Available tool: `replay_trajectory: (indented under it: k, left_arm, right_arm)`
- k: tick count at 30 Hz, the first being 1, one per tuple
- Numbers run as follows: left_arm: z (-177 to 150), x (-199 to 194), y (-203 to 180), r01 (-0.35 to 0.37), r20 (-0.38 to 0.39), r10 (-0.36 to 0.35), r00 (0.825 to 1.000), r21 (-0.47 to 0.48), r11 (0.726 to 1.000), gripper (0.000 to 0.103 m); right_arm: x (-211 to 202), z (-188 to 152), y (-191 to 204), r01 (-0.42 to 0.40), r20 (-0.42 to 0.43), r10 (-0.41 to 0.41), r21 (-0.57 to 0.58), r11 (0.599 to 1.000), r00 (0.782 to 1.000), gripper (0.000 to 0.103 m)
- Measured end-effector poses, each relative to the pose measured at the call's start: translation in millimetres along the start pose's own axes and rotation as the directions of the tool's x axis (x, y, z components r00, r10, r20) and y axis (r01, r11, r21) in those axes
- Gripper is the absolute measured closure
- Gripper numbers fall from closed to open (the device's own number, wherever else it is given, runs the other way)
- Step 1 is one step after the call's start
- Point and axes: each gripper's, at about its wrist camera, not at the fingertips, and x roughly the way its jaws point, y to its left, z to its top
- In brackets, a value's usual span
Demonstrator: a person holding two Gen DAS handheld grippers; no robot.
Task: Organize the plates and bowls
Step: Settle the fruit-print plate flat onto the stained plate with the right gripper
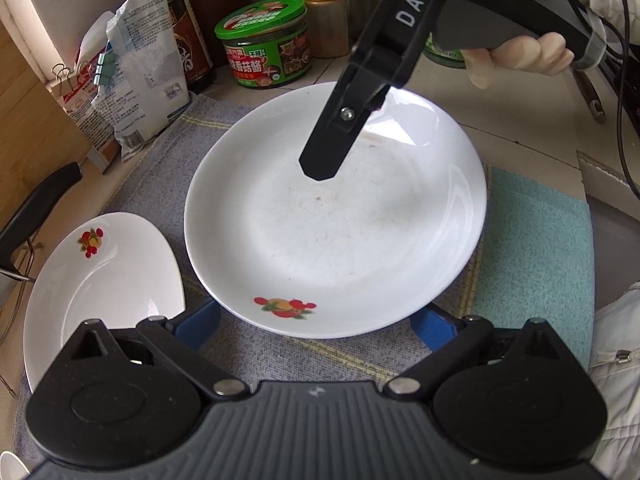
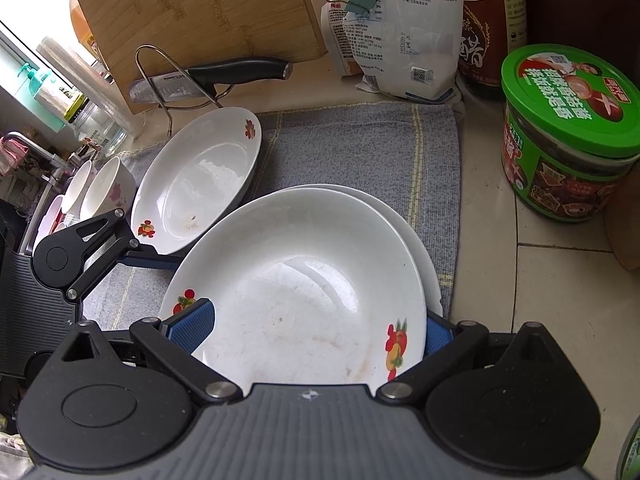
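Directly ahead of the right gripper (image 2: 316,328), two plates (image 2: 304,280) are stacked on a cloth (image 2: 360,148); a third plate (image 2: 196,176) is set to its left, a jar (image 2: 568,136) to its right.

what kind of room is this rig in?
Likely a home kitchen counter: a knife on a wire rack by a bamboo cutting board, a sauce jar, and plates on a dish mat.

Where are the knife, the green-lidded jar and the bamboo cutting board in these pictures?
knife (image 2: 240,73): right wrist view, on its black handle.
green-lidded jar (image 2: 568,100): right wrist view, on the top of its lid.
bamboo cutting board (image 2: 200,12): right wrist view, on its bare front face.
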Motion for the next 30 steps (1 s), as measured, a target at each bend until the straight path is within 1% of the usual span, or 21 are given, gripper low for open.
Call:
replay_trajectory:
  k: [7, 13, 17, 23, 30]
  left_arm:
    - [-1, -6, -2, -0.003, 0.018, 0.002, 1.000, 0.023, 1.000, 0.003]
    - [-4, -10, -2, -0.005, 0.022, 0.005, 1.000, 0.022, 1.000, 0.002]
    - [-7, -13, 0, -0.004, 0.021, 0.004, 1.000, 0.006, 1.000, 0.002]
    - [-9, -19, -2, -0.004, 0.037, 0.004, 0.999, -0.009, 1.000, 0.002]
    - [-14, -27, -8, -0.005, 0.062, 0.006, 0.998, -0.011, 1.000, 0.002]
  right_arm:
    - [-2, -1, 0, 0.002, 0.007, -0.002, 0.001, 1.000, 1.000, 0.000]
    - [-6, -2, 0, 0.006, 0.015, -0.006, 0.005, 1.000, 1.000, 0.000]
    - [-7, -2, 0, 0.011, 0.018, -0.011, 0.005, 1.000, 1.000, 0.000]
    - [-7, -2, 4, 0.035, 0.018, -0.035, -0.001, 0.999, 0.999, 0.000]
    - [-6, -1, 12, 0.098, 0.003, -0.098, -0.015, 0.995, 0.995, 0.000]
